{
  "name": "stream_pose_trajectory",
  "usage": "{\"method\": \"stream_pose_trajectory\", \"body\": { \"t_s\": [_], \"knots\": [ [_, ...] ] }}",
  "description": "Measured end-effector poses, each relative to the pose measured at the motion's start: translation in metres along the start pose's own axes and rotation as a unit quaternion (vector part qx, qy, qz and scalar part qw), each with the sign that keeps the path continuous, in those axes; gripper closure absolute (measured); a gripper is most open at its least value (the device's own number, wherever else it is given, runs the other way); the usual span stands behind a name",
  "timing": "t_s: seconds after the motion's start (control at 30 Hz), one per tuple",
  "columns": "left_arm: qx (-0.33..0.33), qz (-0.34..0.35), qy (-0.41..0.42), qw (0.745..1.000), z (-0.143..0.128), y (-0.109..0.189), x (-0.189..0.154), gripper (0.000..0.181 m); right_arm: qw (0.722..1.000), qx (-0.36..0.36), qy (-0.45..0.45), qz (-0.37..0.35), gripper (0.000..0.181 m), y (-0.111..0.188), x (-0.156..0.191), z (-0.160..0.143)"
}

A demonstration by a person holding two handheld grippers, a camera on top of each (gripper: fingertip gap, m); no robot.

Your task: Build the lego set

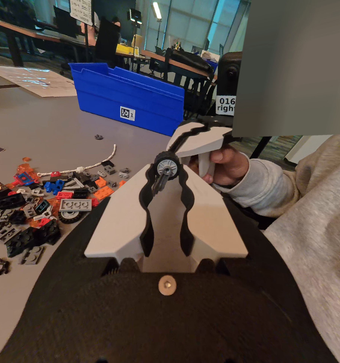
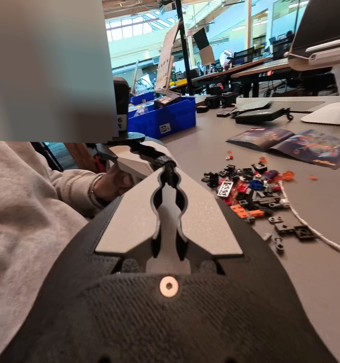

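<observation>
While left gripper (image 1: 166, 170) clamps wheel (image 1: 166, 167), right gripper (image 2: 170, 172) pinches axle (image 2: 170, 175).

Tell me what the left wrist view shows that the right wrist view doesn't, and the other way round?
Only the left wrist view shows the wheel's grey hub face-on, with a dark axle running back between the left gripper's fingers. Only the right wrist view shows the open instruction booklet and a monitor stand. Both show the pile of toy bricks, the white cord, a blue bin and the grey table.
</observation>
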State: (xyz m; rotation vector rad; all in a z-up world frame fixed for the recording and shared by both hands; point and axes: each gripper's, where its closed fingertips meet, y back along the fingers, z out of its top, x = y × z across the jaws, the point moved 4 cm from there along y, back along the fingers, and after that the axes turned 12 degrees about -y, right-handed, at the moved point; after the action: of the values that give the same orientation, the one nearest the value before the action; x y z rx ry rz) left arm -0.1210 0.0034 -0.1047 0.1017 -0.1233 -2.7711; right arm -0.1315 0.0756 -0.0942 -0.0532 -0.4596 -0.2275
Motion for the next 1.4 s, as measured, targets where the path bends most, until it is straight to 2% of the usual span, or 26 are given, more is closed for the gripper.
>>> {"method": "stream_pose_trajectory", "body": {
  "t_s": [0.23,0.43,0.5,0.63,0.77,1.4],
  "knots": [
    [-0.008,-0.007,-0.005,1.000,0.002,0.001,-0.002,0.157,1.000,0.008,-0.007,0.001,0.176,-0.002,0.000,-0.002],
    [-0.052,-0.069,0.046,0.995,0.007,0.003,-0.007,0.157,0.993,-0.008,-0.069,0.097,0.177,0.005,0.007,0.003],
    [-0.064,-0.089,0.063,0.992,0.009,0.004,-0.008,0.157,0.991,-0.006,-0.070,0.109,0.175,0.005,0.009,0.003],
    [-0.076,-0.123,0.081,0.986,0.011,0.004,-0.012,0.157,0.993,0.003,-0.057,0.106,0.174,0.003,0.011,0.000],
    [-0.076,-0.126,0.085,0.985,0.010,0.004,-0.013,0.157,0.993,0.003,-0.050,0.110,0.179,0.003,0.013,0.000],
    [-0.076,-0.151,0.094,0.981,0.010,0.003,-0.016,0.158,0.991,0.002,-0.046,0.126,0.177,0.005,0.016,0.000]
  ]
}}
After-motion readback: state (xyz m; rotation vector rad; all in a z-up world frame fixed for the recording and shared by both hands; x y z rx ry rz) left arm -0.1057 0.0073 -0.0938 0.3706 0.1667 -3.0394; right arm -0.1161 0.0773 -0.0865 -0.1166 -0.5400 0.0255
